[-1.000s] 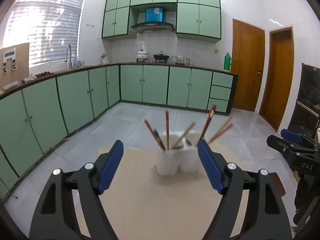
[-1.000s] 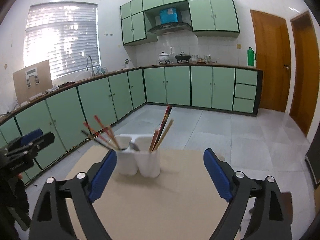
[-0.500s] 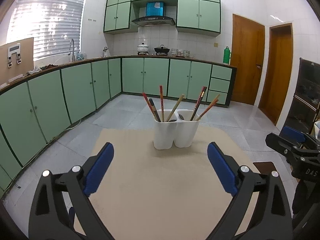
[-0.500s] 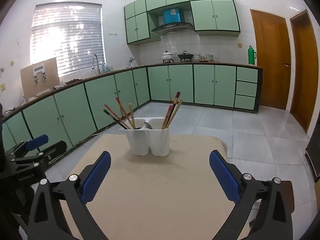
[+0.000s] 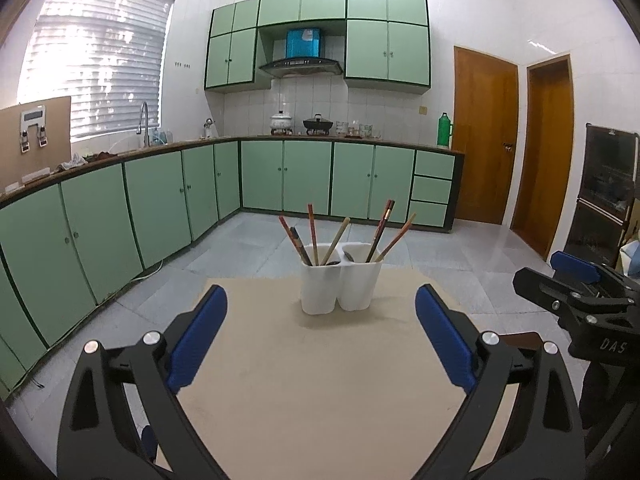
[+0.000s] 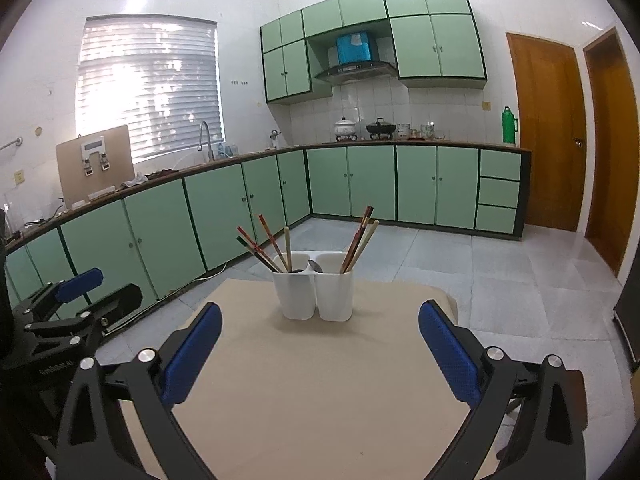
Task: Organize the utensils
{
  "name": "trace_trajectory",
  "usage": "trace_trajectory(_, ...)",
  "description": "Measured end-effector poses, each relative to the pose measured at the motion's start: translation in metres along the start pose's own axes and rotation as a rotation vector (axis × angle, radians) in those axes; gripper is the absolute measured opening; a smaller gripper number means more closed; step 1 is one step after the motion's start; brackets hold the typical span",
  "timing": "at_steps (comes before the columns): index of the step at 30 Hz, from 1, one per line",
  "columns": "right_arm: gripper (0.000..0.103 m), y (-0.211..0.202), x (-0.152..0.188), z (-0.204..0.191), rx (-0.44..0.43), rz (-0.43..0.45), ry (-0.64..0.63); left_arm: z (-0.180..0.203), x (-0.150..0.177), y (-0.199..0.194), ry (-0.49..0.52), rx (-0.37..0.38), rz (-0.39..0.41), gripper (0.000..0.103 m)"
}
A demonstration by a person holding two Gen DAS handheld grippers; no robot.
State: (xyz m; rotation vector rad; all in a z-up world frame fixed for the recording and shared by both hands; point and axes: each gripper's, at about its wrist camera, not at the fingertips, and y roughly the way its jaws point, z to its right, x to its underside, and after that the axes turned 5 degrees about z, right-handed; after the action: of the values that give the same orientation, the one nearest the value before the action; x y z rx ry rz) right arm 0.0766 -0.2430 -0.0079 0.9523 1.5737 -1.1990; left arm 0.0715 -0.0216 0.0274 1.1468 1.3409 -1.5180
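Note:
A white two-compartment utensil holder (image 5: 340, 286) stands at the far end of the beige table (image 5: 320, 380); it also shows in the right wrist view (image 6: 314, 294). Several chopsticks (image 5: 312, 234) lean in its left cup and a few chopsticks (image 5: 384, 230) in its right cup. Spoon bowls (image 6: 316, 266) show at the divider. My left gripper (image 5: 322, 308) is open and empty, well short of the holder. My right gripper (image 6: 320, 318) is open and empty, also short of it. Each gripper shows at the edge of the other's view (image 5: 576, 292) (image 6: 60, 308).
Green kitchen cabinets (image 5: 160, 208) line the left and back walls beyond a grey tiled floor (image 6: 500, 280). Two wooden doors (image 5: 484, 140) are at the right. A dark cabinet (image 5: 608, 196) stands far right.
Both grippers have drawn back and away from the holder, which now looks farther off. Both stay open and empty. The holder has not moved.

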Motion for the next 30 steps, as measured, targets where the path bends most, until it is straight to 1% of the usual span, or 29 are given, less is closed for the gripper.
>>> trace_trajectory(7,0.097,-0.007,0.003,-0.006,0.014,0.006,-0.016,0.001,0.002,-0.008,-0.002,-0.002,0.002,0.092)
trace_trajectory(30,0.097,-0.013,0.003,-0.017,0.039,0.018,-0.024,-0.003,0.002,-0.012,-0.008,-0.013,0.02,0.092)
